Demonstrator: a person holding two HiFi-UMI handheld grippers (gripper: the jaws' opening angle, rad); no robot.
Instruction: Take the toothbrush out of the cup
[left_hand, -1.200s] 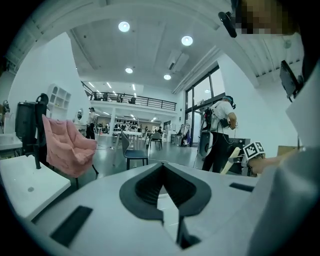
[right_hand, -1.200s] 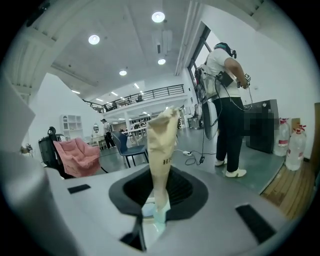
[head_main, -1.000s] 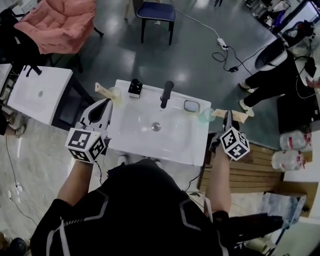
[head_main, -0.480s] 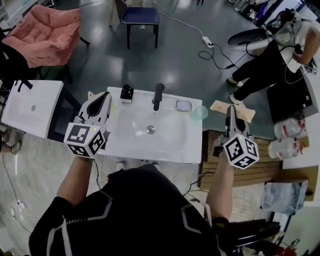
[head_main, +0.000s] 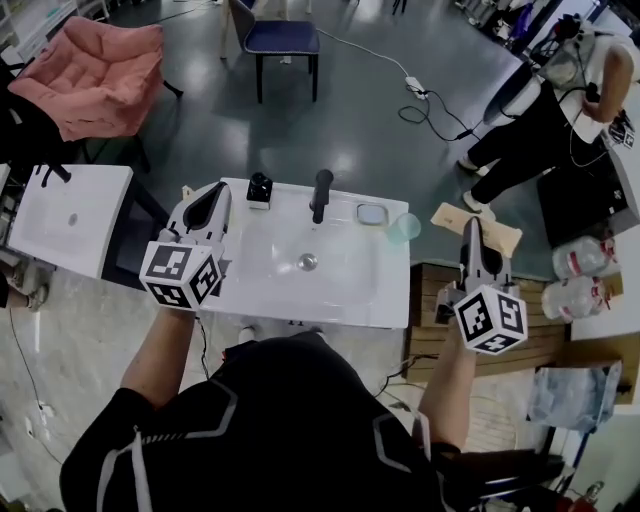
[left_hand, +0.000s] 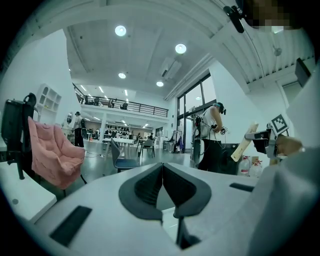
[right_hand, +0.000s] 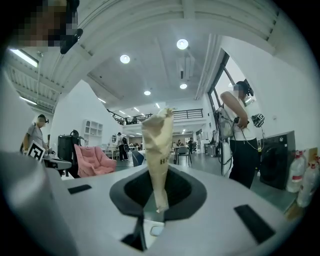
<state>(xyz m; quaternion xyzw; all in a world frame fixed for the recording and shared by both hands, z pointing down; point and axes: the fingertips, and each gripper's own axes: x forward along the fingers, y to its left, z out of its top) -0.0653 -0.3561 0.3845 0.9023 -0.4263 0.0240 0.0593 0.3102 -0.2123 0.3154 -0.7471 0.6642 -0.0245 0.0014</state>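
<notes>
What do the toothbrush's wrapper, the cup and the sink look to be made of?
Toothbrush wrapper: likely paper. It is matte beige, creased and crumpled, with dark print on it.
Cup: probably plastic, pale green and see-through, though glass can't be ruled out.
Sink: glossy white, ceramic or similar, with a smooth moulded basin that catches soft light reflections.

The left gripper (head_main: 214, 192) and the right gripper (head_main: 471, 228) are held level, pointed forward on bare forearms (head_main: 160, 345). The left jaws are pressed together with nothing between them. The right jaws have just been closing and are clamped on a paper-wrapped toothbrush (right_hand: 157, 150), which is held upright
</notes>
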